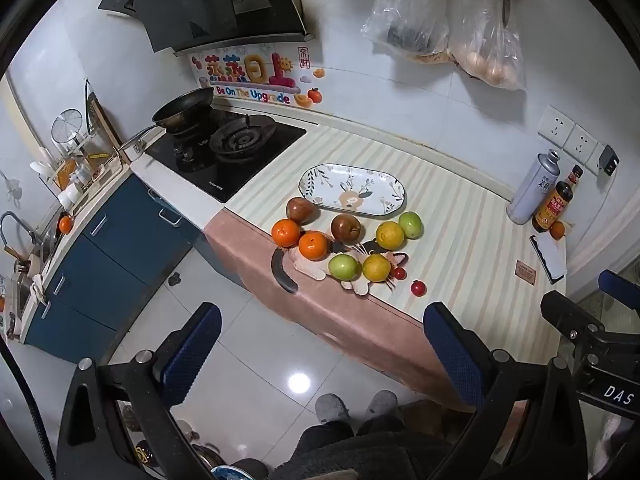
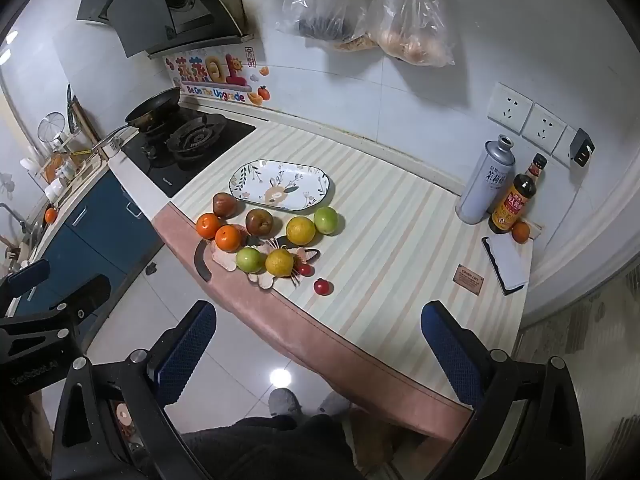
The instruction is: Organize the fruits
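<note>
**Fingers wide, fruit beside the plate**

The left gripper's [image 1: 322,354] fingers [image 1: 192,354] and the right gripper's [image 2: 316,352] fingers [image 2: 450,350] are spread wide, grasping nothing (both above the floor by the tabletop [image 2: 400,240] edge). The fruits [image 2: 260,222] cluster just beside the empty patterned plate [image 2: 280,186].
</note>
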A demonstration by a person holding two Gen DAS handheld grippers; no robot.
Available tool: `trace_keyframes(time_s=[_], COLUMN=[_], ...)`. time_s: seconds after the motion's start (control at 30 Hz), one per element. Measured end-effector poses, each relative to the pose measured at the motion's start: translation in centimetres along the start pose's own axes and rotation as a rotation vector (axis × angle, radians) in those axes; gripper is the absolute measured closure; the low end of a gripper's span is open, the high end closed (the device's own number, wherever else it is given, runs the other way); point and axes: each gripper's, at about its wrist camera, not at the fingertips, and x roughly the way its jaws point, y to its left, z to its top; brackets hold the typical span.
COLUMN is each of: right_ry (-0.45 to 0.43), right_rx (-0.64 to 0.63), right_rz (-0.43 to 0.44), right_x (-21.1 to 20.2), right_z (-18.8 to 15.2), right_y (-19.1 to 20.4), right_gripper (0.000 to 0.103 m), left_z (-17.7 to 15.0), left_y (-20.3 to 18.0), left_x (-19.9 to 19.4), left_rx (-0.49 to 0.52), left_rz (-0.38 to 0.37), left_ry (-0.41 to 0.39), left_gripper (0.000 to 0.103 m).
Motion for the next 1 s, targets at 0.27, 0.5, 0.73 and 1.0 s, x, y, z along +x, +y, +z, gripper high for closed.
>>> trace_keyframes(time_s=[0.27, 0.5, 0.73, 1.0], right_ry=[0.006, 0.008, 0.013, 0.015], right_rx=[-0.003, -0.004, 0.002, 0.001], right_rz=[-0.003, -0.004, -0.006, -0.003], right_x=[0.0, 0.0, 0.0, 0.0], right_z=[0.1, 0.3, 0.6, 0.5], right_y=[0.0, -0.1, -0.4, -0.3], right_gripper=[0.0, 0.0, 0.0, 0.0], left_z=[0.1, 0.3, 0.2, 0.2], left_y=[-0.2, -0.6, -0.8, -0.5], left_x=[0.0, 0.5, 0.2, -0.2], left_rx=[0.002, 0.0, 0.002, -0.001], left_rz=[0.01, 0.003, -0.002, -0.007], left_ry=[-0.006, -0.006, -0.002, -0.008], left_gripper=[0.0, 0.0, 0.0, 0.0])
